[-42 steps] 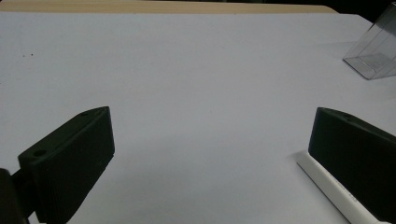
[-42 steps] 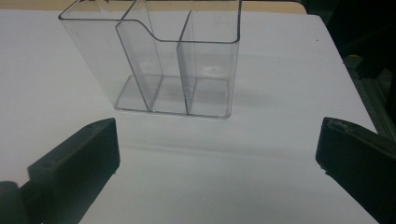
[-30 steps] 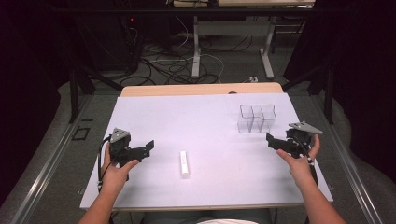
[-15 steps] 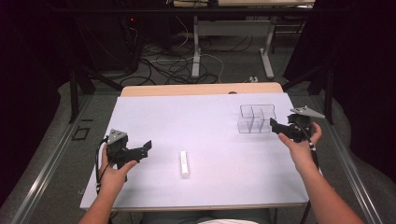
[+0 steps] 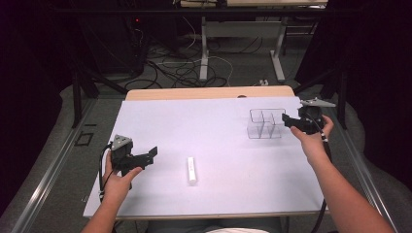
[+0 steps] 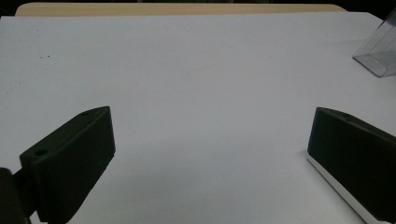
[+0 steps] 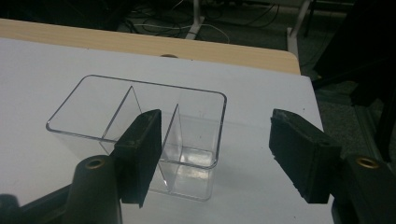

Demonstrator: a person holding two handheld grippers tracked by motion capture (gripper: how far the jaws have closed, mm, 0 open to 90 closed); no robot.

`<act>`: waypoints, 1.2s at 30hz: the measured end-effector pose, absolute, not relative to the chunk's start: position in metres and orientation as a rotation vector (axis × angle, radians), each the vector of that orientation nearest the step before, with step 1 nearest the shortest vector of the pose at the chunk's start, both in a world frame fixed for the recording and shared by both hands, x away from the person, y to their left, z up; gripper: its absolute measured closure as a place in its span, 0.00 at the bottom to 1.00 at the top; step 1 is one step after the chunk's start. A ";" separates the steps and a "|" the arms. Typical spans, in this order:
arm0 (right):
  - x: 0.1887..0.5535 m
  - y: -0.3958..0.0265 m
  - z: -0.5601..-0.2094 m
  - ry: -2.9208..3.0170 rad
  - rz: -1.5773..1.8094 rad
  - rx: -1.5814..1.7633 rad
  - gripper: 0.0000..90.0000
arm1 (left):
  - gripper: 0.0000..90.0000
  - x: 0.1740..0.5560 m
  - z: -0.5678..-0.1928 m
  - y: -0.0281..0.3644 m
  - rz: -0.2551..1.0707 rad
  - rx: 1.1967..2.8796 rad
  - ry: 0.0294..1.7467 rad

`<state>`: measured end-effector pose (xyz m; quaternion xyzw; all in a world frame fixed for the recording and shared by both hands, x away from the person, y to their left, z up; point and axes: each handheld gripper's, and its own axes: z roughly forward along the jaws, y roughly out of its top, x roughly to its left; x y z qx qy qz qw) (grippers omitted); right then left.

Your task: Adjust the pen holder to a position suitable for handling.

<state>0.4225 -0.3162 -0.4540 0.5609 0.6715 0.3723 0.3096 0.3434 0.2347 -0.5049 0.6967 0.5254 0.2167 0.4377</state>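
Note:
A clear plastic box (image 5: 265, 124) with inner dividers stands on the white table cover at the far right; it is empty in the right gripper view (image 7: 93, 107). My right gripper (image 5: 285, 120) hovers just right of it. Its jaws (image 7: 215, 135) have just been closing, and they are still apart. The box's near right end shows between them, but the pads do not press on it. A small white bar (image 5: 192, 170) lies flat mid-table. My left gripper (image 5: 150, 156) rests at the near left, wide open (image 6: 210, 135) over bare cover. A corner of the box (image 6: 380, 51) shows far off.
The white cover (image 5: 214, 126) spans the table, with a strip of wooden tabletop (image 5: 209, 93) along the far edge. Beyond it are cables (image 5: 180, 63) and desk legs (image 5: 203, 48) on the floor. Dark drapes stand on both sides.
My right hand has risen and moved away from me, up beside the clear box, and its jaws have narrowed. The left hand, the white bar and the box have stayed put.

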 end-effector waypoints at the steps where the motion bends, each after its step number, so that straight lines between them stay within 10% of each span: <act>1: 0.423 -0.316 -0.454 1.774 0.984 1.482 0.39 | 0.01 0.344 -0.505 0.235 0.538 1.732 1.306; 18: 0.457 -0.322 -0.455 1.820 0.878 1.504 0.49 | 0.01 0.346 -0.506 0.234 0.527 1.750 1.304; 36: 0.475 -0.324 -0.471 1.850 0.790 1.567 0.83 | 0.01 0.346 -0.508 0.234 0.522 1.761 1.311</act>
